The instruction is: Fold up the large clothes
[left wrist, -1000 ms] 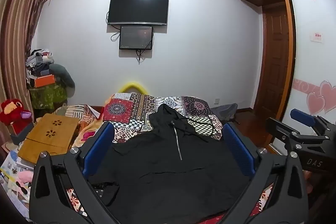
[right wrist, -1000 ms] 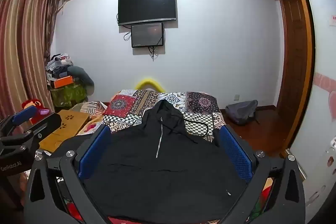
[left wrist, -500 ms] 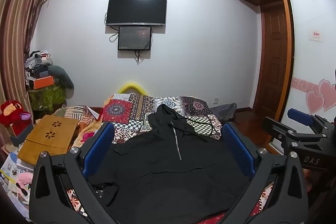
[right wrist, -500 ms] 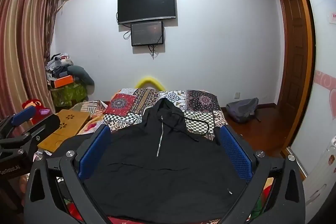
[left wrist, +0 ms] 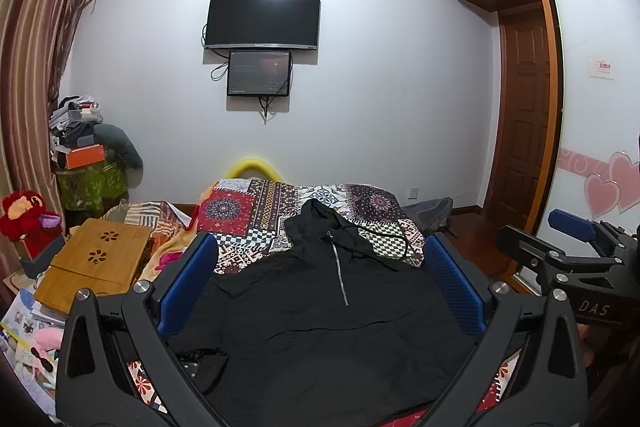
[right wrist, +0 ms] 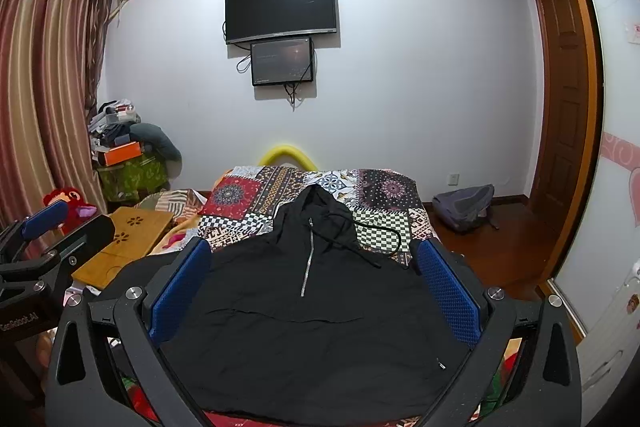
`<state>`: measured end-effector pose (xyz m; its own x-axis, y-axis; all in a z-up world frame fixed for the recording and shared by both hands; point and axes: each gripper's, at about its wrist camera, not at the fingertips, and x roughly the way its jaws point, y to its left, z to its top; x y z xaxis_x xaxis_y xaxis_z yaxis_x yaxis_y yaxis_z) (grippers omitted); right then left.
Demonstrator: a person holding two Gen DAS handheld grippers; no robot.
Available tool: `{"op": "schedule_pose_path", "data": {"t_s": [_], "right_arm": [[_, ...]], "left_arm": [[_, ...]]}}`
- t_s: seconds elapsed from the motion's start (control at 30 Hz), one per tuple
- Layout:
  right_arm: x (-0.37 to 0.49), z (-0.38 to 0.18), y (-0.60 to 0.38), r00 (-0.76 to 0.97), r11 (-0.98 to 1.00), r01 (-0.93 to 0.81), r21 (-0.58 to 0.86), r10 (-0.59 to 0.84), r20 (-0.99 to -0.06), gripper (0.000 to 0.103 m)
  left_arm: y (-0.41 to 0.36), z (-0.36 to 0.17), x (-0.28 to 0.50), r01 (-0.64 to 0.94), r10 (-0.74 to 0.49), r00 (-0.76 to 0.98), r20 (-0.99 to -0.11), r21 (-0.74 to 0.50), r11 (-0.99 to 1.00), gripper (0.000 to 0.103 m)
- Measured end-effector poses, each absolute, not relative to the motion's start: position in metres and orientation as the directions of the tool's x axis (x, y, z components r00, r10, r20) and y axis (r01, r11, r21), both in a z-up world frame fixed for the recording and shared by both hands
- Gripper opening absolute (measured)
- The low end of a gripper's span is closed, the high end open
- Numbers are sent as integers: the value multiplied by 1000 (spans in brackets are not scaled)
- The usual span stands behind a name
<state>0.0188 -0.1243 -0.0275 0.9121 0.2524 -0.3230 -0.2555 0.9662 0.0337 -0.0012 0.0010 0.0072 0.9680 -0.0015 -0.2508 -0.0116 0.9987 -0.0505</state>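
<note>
While both tools hang above the near end of the bed, the black hooded jacket (left wrist: 320,311) lies spread flat, front up, on the patchwork quilt (left wrist: 256,211), hood toward the far wall, zip running down the chest.

Left gripper (left wrist: 320,287): jaws spread wide, blue pads (left wrist: 188,283) apart, nothing between them, held over the garment without touching it.

Right gripper (right wrist: 316,283): jaws likewise wide apart, empty, above the jacket's body; seen also at the right edge of the left view.

Edges: jacket hem nearest the cameras; left sleeve bunched near the quilt's left side; drawcord (right wrist: 384,231) trailing onto the checked patch at right.

Surroundings: wooden lap desk (left wrist: 94,263) beside the bed's left edge; bare wooden floor (right wrist: 508,247) right of the bed, with a grey bag (right wrist: 464,207) near the wall; television (left wrist: 262,19) on the far wall.
</note>
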Motion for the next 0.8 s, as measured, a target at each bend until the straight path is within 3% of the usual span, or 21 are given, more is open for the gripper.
{"op": "schedule_pose_path", "data": {"t_s": [0.8], "right_arm": [[18,-30,-120,909,966,-257,35,254,-332,103]], "left_arm": [[7,-4,3,-24,6,966,-259,-64,998,103]]}}
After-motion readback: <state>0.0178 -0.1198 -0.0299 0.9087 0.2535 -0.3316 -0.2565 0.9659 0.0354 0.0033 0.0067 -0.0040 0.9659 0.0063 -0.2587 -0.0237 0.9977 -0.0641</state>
